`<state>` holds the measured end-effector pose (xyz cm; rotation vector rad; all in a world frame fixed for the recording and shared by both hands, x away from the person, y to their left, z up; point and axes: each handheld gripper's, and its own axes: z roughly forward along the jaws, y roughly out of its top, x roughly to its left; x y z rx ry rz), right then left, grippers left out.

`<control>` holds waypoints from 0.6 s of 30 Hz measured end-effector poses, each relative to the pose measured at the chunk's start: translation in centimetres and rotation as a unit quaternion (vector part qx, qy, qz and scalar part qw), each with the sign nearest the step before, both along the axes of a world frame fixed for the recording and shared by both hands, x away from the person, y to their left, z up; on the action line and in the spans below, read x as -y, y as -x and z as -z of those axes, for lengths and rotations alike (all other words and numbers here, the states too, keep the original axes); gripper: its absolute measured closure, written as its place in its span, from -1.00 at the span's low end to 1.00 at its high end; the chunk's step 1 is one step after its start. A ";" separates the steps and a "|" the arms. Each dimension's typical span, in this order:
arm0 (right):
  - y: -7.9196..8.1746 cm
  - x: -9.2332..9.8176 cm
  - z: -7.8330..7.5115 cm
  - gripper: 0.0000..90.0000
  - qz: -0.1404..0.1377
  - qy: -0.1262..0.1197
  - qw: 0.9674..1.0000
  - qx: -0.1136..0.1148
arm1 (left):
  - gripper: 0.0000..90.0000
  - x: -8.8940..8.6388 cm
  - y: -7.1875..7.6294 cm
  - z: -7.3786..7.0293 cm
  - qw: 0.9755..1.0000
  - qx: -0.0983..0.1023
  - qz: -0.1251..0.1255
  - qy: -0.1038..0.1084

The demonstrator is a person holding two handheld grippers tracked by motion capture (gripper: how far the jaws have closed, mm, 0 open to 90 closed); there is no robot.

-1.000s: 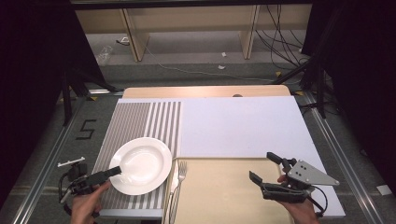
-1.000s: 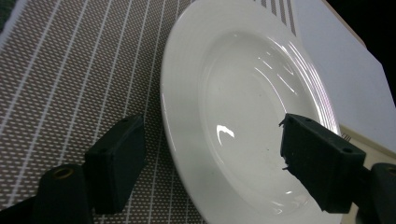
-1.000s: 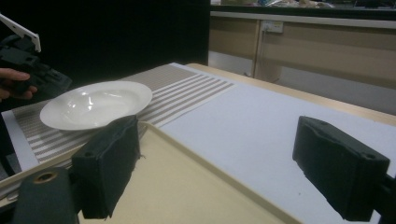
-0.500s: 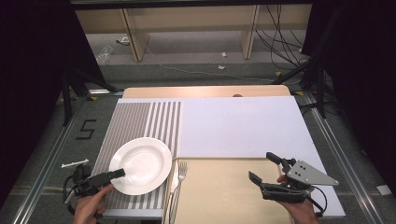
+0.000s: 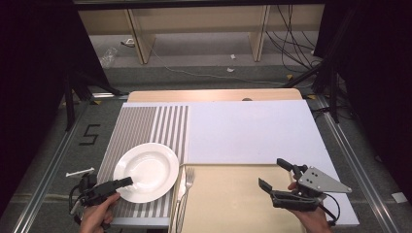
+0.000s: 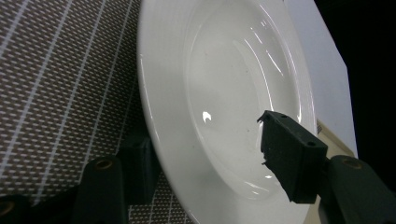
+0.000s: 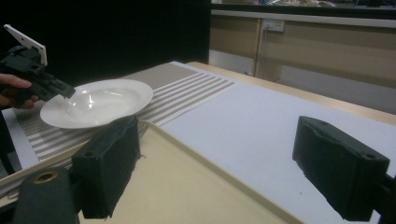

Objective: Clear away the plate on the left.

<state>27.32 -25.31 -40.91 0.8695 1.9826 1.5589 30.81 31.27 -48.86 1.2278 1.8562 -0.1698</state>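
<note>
now the left gripper (image 5: pixel 127 182) has its fingers (image 6: pixel 292 158) closing around the near rim of the white plate (image 5: pixel 146 171), one above, one beneath, not yet pinching; a lift looks next. right gripper (image 5: pixel 278 175) waits, fingers apart over the tray (image 5: pixel 228 204).

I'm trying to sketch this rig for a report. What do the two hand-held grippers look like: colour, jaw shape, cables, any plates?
Both are black. The right gripper has two blocky rectangular jaw pads, a grey three-cornered plate with small holes on top, and a black cable trailing behind. The left gripper has the same blocky black pads, with round screw holes in the arms behind them, a small white plate and looping black cable. Both hands are bare, with no sleeves in view.
</note>
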 end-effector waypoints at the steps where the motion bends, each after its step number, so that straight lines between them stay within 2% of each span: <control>1: 0.0 0.0 0.0 -0.65 0.000 0.000 1.000 0.000 | -0.10 0.0 0.0 0.0 1.000 0.000 -0.002 0.000; 5: 0.0 0.0 0.0 -0.65 0.000 0.000 1.000 0.000 | -0.01 -0.1 -0.1 0.2 1.000 -0.004 -0.008 0.006; 11: 0.0 0.0 0.0 -0.65 0.000 0.000 1.000 0.000 | 0.12 -0.1 0.0 0.4 1.000 -0.006 -0.020 0.001; 14: 0.0 0.0 0.0 -0.65 0.000 0.000 1.000 0.000 | 0.22 -0.3 0.1 0.7 0.999 -0.011 -0.029 0.021; 18: 0.0 0.0 0.0 -0.65 0.000 -0.001 1.000 -0.001 | 0.31 -0.1 0.0 0.9 0.999 -0.015 -0.025 0.013</control>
